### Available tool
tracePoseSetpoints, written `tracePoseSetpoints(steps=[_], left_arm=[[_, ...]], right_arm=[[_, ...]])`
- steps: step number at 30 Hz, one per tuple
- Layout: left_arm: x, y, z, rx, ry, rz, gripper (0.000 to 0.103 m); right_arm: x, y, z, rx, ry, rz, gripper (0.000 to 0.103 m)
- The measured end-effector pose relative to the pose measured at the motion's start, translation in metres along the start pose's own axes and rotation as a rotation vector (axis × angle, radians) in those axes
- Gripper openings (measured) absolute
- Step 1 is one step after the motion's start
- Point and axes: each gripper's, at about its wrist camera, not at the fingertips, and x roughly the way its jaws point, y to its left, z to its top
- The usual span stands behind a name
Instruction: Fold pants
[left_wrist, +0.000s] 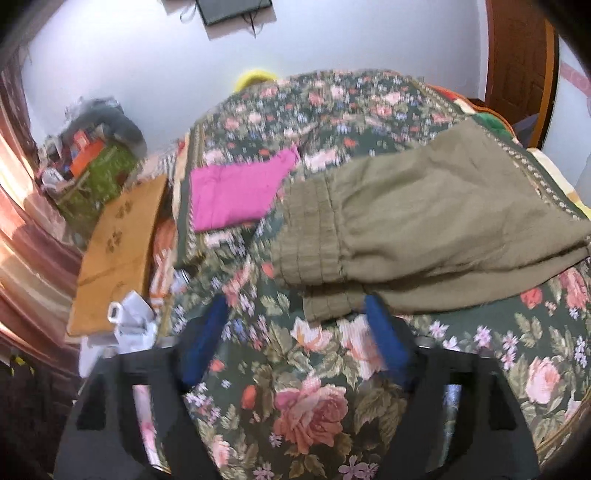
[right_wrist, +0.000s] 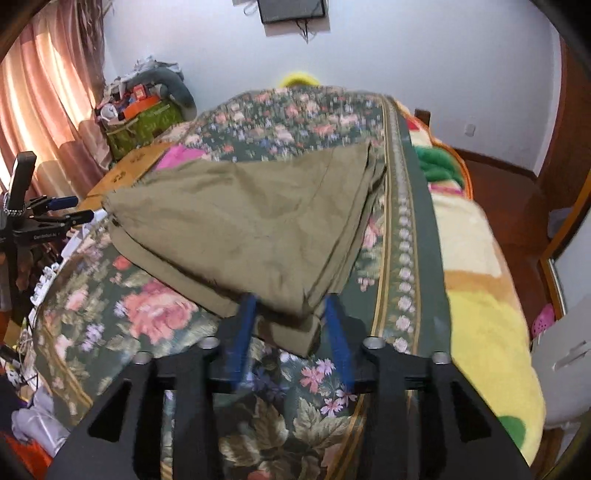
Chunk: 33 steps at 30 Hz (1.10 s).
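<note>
Olive-green pants (left_wrist: 424, 218) lie folded over on the floral bedspread (left_wrist: 314, 406), waistband toward the left. My left gripper (left_wrist: 295, 306) is open, its blue pads wide apart just in front of the waistband's near corner, holding nothing. In the right wrist view the pants (right_wrist: 251, 221) spread across the bed. My right gripper (right_wrist: 290, 302) is open, its blue pads on either side of the pants' near folded corner, not closed on it.
A folded pink cloth (left_wrist: 236, 192) lies further back on the bedspread. A cardboard box (left_wrist: 118, 251) and cluttered green bag (left_wrist: 99, 166) stand at the left. A yellow blanket (right_wrist: 480, 295) lies along the bed's right side. The left gripper shows in the right wrist view (right_wrist: 55, 210).
</note>
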Motion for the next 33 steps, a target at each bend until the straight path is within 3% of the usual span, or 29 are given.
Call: tracePoseSetpoints(steps=[1,3,4,7,12,17,24,26,27,31,33], left_arm=[[-0.004,-0.002,0.003,0.007,-0.017,0.005,0.095],[-0.008,-0.007,0.008,0.034,-0.035,0.011,0.099],[-0.008,-0.011,0.009,0.049,-0.037,0.014,0.100],[0.001,-0.027,0.012,0.125,-0.021,0.029,0.100],[0.025,-0.062,0.013,0.263,0.011,0.043,0.100],[0.029,-0.085,0.021,0.325,-0.012,0.011,0.100],[0.018,-0.085,0.046,0.280,-0.041,-0.075,0.100],[0.017,-0.081,0.051,0.255,-0.035,-0.096,0.100],[0.018,-0.080,0.053,0.243,-0.026,-0.109,0.099],[0.019,-0.077,0.051,0.202,0.017,-0.194,0.078],[0.016,-0.081,0.045,0.220,0.007,-0.194,0.070]], right_arm=[[-0.005,0.003,0.004,-0.008,-0.020,-0.001,0.050],[-0.009,0.010,0.013,-0.024,-0.047,0.004,0.061],[-0.010,0.013,0.016,-0.031,-0.057,0.006,0.070],[-0.007,0.025,0.027,-0.065,-0.089,0.020,0.079],[0.015,0.045,0.032,-0.123,-0.063,0.060,0.079],[0.041,0.061,0.033,-0.175,-0.009,0.087,0.079],[0.066,0.086,0.039,-0.239,0.019,0.150,0.078],[0.073,0.095,0.042,-0.276,0.017,0.148,0.071],[0.076,0.099,0.043,-0.296,0.011,0.133,0.060],[0.081,0.105,0.048,-0.335,-0.004,0.127,0.029],[0.078,0.104,0.050,-0.332,-0.015,0.137,0.020]])
